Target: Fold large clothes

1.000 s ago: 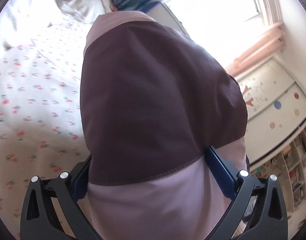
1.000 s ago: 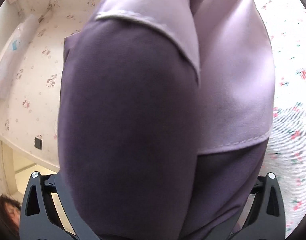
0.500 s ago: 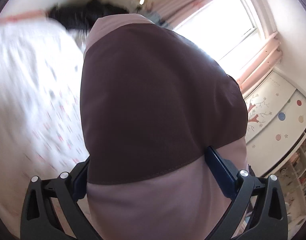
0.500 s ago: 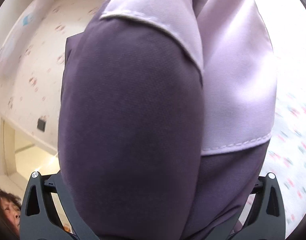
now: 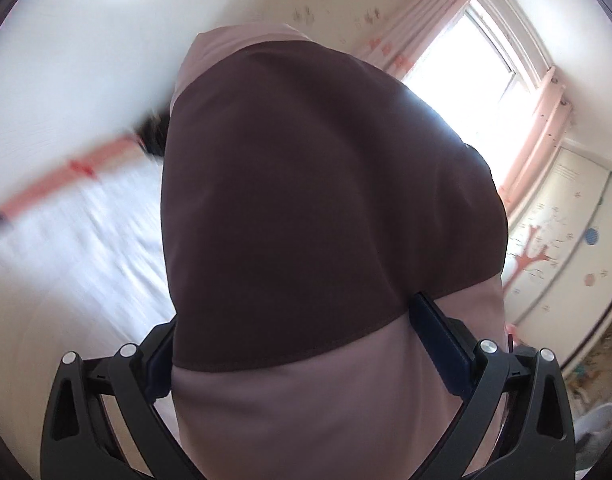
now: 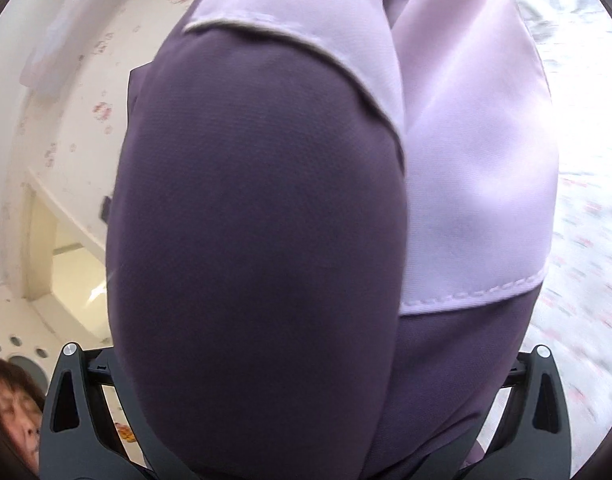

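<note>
Left wrist view: filled almost wholly by a two-tone garment (image 5: pixel 326 208), dark brown-purple panel above, pale lilac panel below, joined by a stitched seam. Draped over the left gripper (image 5: pixel 306 344), between its 2 black fingers (image 5: pixel 438 332); blue pad visible on the right finger, fingertips hidden under the cloth. Spread apart with fabric bunched between, yet cannot tell whether clamped on it. Pointed upward and tilted, toward a wall and ceiling. Behind, at right: a bright window (image 5: pixel 478 80) with pink curtains (image 5: pixel 542 120), and a white wardrobe (image 5: pixel 566 240) painted with a coral tree and coloured dots. At left: a blurred white bed (image 5: pixel 66 248) with a red-pink strip along its far edge. No legible writing, brand or label anywhere.

Right wrist view: same garment (image 6: pixel 258 220) covering the right gripper (image 6: pixel 306 380); dark purple bulge at centre, lilac panels upper right, a stitched hem crossing at lower right. Only the black outer arms of the gripper seen at the bottom corners; fingertips buried, opening not discernible. Raised, aimed partly at a cream wall with small pink motifs (image 6: pixel 66 100) on the left. Floral bedsheet (image 6: pixel 586 240) blurred along the right edge. Part of a person's head (image 6: pixel 14 412) at the bottom left corner.
</note>
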A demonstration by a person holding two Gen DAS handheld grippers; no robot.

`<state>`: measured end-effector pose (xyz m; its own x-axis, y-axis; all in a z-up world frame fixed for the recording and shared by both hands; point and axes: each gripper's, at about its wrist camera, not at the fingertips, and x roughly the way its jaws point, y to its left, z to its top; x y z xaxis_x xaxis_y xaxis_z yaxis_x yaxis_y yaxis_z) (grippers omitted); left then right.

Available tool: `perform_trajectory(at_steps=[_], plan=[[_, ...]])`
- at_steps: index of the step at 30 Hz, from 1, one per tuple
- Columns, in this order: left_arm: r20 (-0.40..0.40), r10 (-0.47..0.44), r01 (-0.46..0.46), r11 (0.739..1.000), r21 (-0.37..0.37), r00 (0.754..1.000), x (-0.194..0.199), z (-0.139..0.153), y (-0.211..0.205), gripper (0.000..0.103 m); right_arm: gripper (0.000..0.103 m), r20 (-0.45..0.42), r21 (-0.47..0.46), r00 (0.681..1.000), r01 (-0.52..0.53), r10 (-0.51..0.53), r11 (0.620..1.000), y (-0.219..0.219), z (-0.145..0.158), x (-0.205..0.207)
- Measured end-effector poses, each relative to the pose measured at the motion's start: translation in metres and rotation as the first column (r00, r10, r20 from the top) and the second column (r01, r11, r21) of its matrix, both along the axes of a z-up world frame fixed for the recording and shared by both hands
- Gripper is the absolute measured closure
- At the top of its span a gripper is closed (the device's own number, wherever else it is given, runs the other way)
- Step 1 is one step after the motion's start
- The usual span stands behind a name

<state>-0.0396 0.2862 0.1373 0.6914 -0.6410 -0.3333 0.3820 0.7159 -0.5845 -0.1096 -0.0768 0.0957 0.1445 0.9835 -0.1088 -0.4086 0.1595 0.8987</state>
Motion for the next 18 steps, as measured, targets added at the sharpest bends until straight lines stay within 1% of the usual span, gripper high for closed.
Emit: perform_trajectory(at_steps=[2, 4, 6, 7, 8, 9, 10, 11, 12, 14, 15, 16, 17, 18], plan=[[-0.072, -0.07, 0.068, 0.997, -0.028, 0.995, 0.013, -0.038, -0.042, 0.005, 0.006, -0.043, -0.045, 0.998, 0.047, -0.049, 0.998, -0.037, -0.02, -0.012], [-0.144, -0.118, 0.113, 0.993, -0.041, 0.983, 0.029, -0.069, -0.079, 0.005, 0.006, -0.114, -0.091, 0.987, 0.106, -0.116, 0.99, -0.083, -0.052, -0.022], [-0.245, -0.155, 0.149, 0.988, -0.044, 0.957, 0.049, -0.112, -0.122, 0.005, 0.006, -0.212, -0.142, 0.96, 0.154, -0.182, 0.978, -0.124, -0.093, -0.026], [-0.332, -0.172, 0.164, 0.985, -0.054, 0.927, 0.064, -0.145, -0.143, 0.005, 0.006, -0.253, -0.179, 0.944, 0.171, -0.213, 0.969, -0.14, -0.112, -0.025], [-0.413, -0.174, 0.166, 0.985, -0.057, 0.894, 0.075, -0.172, -0.156, 0.005, 0.006, -0.304, -0.232, 0.919, 0.185, -0.251, 0.955, -0.156, -0.136, -0.025], [-0.468, -0.158, 0.151, 0.987, -0.053, 0.869, 0.082, -0.194, -0.162, 0.005, 0.006, -0.34, -0.279, 0.897, 0.19, -0.282, 0.941, -0.166, -0.154, -0.026], [-0.472, -0.157, 0.132, 0.987, -0.086, 0.868, 0.083, -0.198, -0.158, 0.005, 0.006, -0.371, -0.305, 0.88, 0.187, -0.297, 0.934, -0.181, -0.172, -0.029], [-0.469, -0.152, 0.116, 0.988, -0.105, 0.87, 0.083, -0.192, -0.148, 0.005, 0.006, -0.371, -0.292, 0.88, 0.193, -0.297, 0.937, -0.19, -0.176, -0.032], [-0.45, -0.128, 0.098, 0.991, -0.09, 0.884, 0.079, -0.18, -0.138, 0.006, 0.006, -0.352, -0.279, 0.888, 0.203, -0.297, 0.939, -0.202, -0.172, -0.037], [-0.376, -0.046, 0.05, 0.999, -0.001, 0.925, 0.062, -0.152, -0.12, 0.006, 0.006, -0.284, -0.298, 0.913, 0.206, -0.293, 0.932, -0.215, -0.155, -0.048], [-0.335, 0.006, 0.016, 0.998, 0.063, 0.942, 0.056, -0.137, -0.115, 0.006, 0.006, -0.246, -0.323, 0.922, 0.212, -0.298, 0.923, -0.212, -0.139, -0.051], [-0.274, 0.074, -0.033, 0.988, 0.149, 0.959, 0.044, -0.114, -0.118, 0.006, 0.006, -0.189, -0.373, 0.932, 0.223, -0.309, 0.901, -0.225, -0.124, -0.051], [-0.222, 0.083, -0.037, 0.979, 0.202, 0.972, 0.035, -0.094, -0.132, 0.006, 0.006, -0.13, -0.434, 0.937, 0.241, -0.325, 0.868, -0.234, -0.109, -0.052], [-0.176, 0.061, -0.015, 0.968, 0.25, 0.982, 0.027, -0.077, -0.153, 0.006, 0.006, -0.061, -0.505, 0.937, 0.268, -0.343, 0.821, -0.245, -0.099, -0.056]])
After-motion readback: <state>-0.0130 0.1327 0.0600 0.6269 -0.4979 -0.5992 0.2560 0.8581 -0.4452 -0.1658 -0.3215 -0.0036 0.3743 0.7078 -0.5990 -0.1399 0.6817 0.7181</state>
